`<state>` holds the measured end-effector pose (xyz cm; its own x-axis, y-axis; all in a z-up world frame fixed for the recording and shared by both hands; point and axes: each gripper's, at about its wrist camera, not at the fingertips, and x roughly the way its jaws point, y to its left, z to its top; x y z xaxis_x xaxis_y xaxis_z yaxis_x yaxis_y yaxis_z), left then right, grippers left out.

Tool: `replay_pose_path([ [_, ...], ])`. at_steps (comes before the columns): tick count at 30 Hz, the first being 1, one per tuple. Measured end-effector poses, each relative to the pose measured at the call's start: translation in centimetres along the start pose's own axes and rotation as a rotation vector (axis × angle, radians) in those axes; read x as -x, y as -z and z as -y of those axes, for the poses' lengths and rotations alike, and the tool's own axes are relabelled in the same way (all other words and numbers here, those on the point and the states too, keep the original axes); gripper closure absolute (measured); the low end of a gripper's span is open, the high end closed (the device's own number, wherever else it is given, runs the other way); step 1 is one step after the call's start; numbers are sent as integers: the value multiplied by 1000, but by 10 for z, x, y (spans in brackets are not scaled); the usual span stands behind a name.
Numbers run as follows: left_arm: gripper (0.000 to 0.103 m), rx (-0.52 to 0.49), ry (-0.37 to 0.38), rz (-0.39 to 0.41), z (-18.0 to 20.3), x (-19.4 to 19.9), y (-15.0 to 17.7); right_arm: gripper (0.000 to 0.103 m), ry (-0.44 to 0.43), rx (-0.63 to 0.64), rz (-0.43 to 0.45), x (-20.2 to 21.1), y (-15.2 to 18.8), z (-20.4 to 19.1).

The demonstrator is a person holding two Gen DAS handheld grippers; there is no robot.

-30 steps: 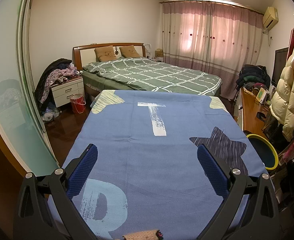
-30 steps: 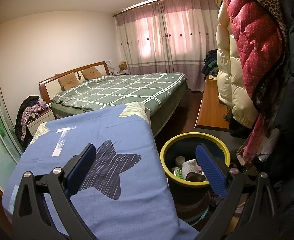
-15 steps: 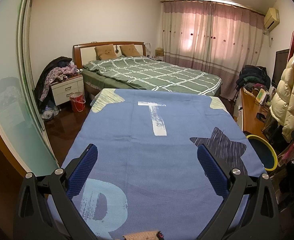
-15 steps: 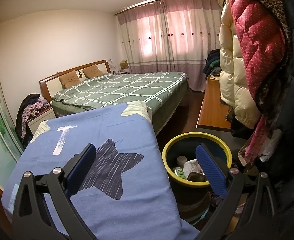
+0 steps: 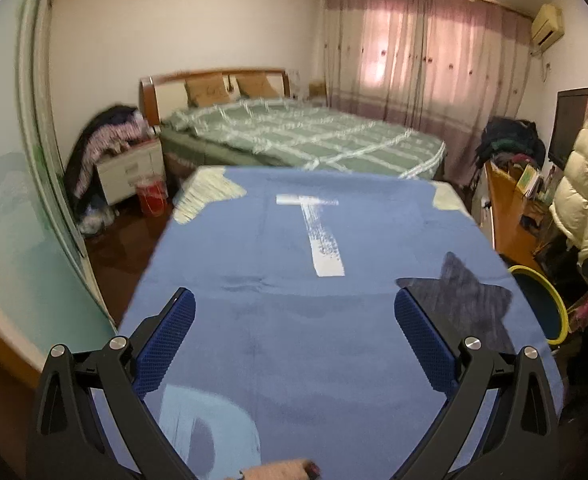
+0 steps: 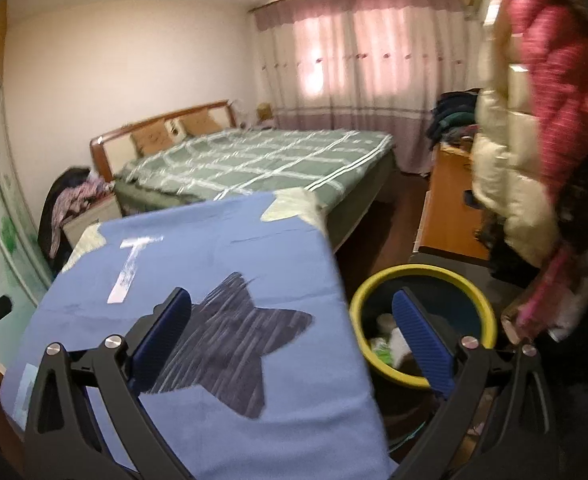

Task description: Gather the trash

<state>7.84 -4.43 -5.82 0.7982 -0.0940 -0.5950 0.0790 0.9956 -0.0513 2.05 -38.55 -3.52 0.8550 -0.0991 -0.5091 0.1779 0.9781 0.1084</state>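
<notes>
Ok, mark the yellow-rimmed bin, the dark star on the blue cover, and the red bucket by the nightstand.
yellow-rimmed bin (image 6: 480,308): right wrist view, on its yellow rim, far right side.
dark star (image 6: 230,340): right wrist view, middle of the star.
red bucket (image 5: 152,197): left wrist view, its front wall.

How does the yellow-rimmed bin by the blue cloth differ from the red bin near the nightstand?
The yellow-rimmed bin has a dark body with a bright rim; the red bin is red all over. The yellow-rimmed bin stands close by, right beside the blue cloth; the red bin sits far off by the white nightstand. Trash shows inside the yellow-rimmed bin; the red bin's contents cannot be made out. Both stand upright on the floor.
</notes>
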Motion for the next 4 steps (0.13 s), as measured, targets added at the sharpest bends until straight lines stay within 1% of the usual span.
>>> replay_pose_path([
  [1, 5, 8, -2, -24, -4, -17, -5, 7, -26, 3, -20, -15, -4, -6],
  [2, 5, 11, -12, -47, -7, -34, -9, 7, -32, 5, -40, -29, -8, -9],
  [4, 5, 6, -35, -92, -13, -73, -16, 7, -72, 9, -83, -68, -14, -23],
])
